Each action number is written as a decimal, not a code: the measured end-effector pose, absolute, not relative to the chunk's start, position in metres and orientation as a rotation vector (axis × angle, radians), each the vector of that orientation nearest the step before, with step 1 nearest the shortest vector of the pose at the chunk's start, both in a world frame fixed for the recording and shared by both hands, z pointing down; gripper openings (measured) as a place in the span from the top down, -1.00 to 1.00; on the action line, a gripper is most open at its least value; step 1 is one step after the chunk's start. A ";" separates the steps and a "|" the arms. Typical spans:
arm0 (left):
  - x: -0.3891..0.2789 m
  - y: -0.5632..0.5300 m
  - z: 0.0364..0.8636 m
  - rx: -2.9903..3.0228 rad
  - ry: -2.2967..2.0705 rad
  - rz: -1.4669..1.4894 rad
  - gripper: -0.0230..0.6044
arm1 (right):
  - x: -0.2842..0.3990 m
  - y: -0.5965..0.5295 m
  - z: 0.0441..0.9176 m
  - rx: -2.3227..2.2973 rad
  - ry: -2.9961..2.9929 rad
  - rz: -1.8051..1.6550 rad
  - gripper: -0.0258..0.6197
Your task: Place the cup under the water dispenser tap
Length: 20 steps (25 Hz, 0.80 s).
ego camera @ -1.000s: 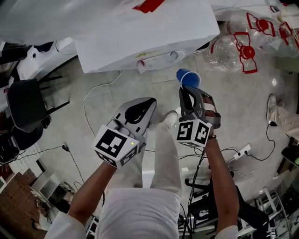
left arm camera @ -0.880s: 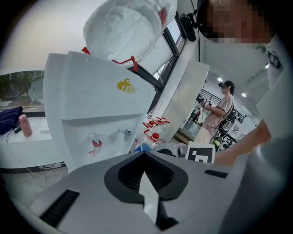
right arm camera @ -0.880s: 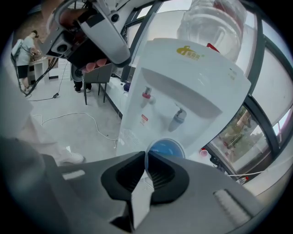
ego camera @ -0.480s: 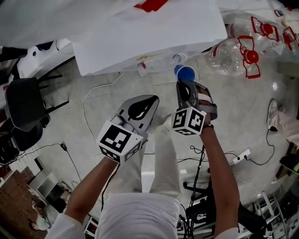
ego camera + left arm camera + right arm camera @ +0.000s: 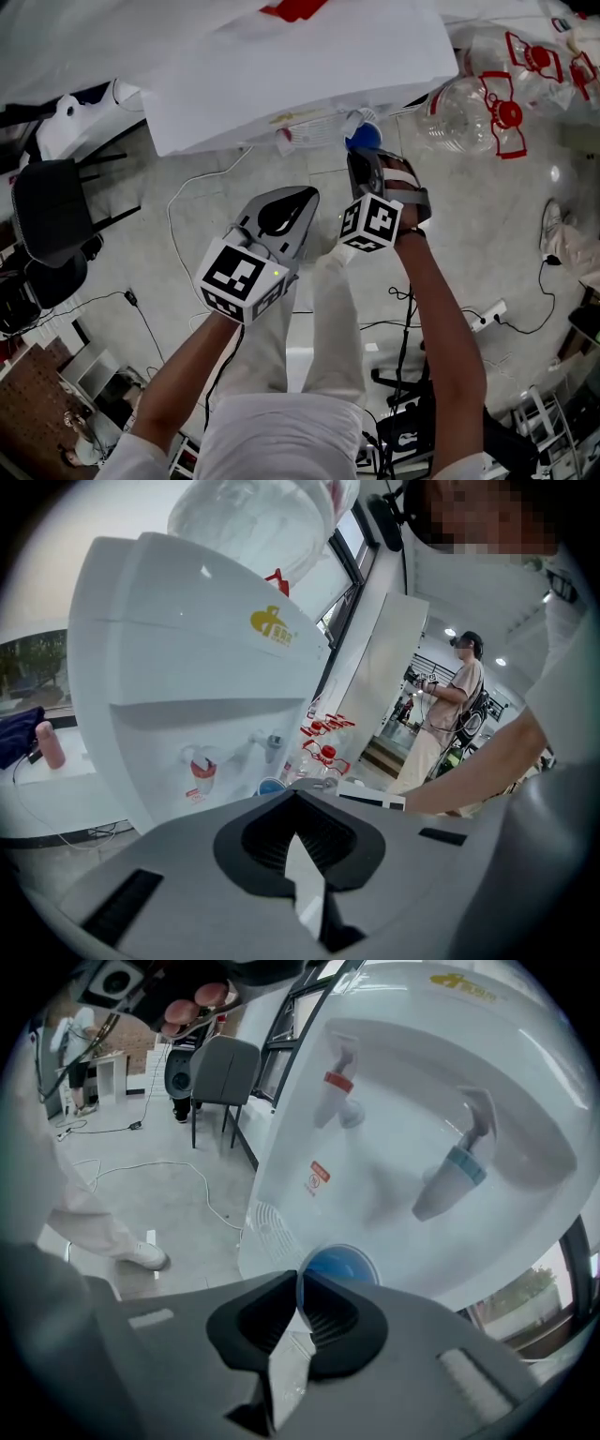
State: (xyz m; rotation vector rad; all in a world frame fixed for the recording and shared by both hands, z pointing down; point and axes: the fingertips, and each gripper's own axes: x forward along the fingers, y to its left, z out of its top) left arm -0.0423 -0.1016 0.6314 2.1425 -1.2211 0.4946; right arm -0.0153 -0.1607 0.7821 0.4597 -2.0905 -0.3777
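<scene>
Brings the cup [image 5: 364,138] in from a second ago, rim pinched in the nearly closed right tool [image 5: 361,161], now just beside the blue tap [image 5: 450,1171] of the water dispenser [image 5: 300,66]. Leaves mostly the lowering, probably. Holds the left tool [image 5: 289,195] shut, empty.

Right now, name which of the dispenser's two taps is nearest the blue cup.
The blue-handled tap: the blue cup in the right tongs is close below it; the red-handled tap stands farther off.

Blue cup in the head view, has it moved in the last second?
Yes. The blue cup, held by the right gripper, has closed in on the white dispenser, now meeting its front edge.
</scene>
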 end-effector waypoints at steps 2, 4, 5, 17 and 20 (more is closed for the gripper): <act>-0.043 -0.102 0.633 2.142 -1.221 0.498 0.92 | -0.019 -0.164 0.786 0.447 -2.082 -0.387 0.82; -0.043 -0.103 0.634 2.143 -1.221 0.501 0.92 | -0.022 -0.168 0.789 0.434 -2.074 -0.397 0.82; -0.043 -0.103 0.634 2.144 -1.222 0.503 0.92 | -0.023 -0.170 0.791 0.426 -2.070 -0.400 0.82; -0.051 -0.101 0.638 2.136 -1.237 0.506 0.92 | -0.031 -0.178 0.810 0.351 -2.039 -0.407 0.82; -0.052 -0.100 0.636 2.135 -1.242 0.505 0.92 | -0.031 -0.179 0.815 0.334 -2.031 -0.395 0.82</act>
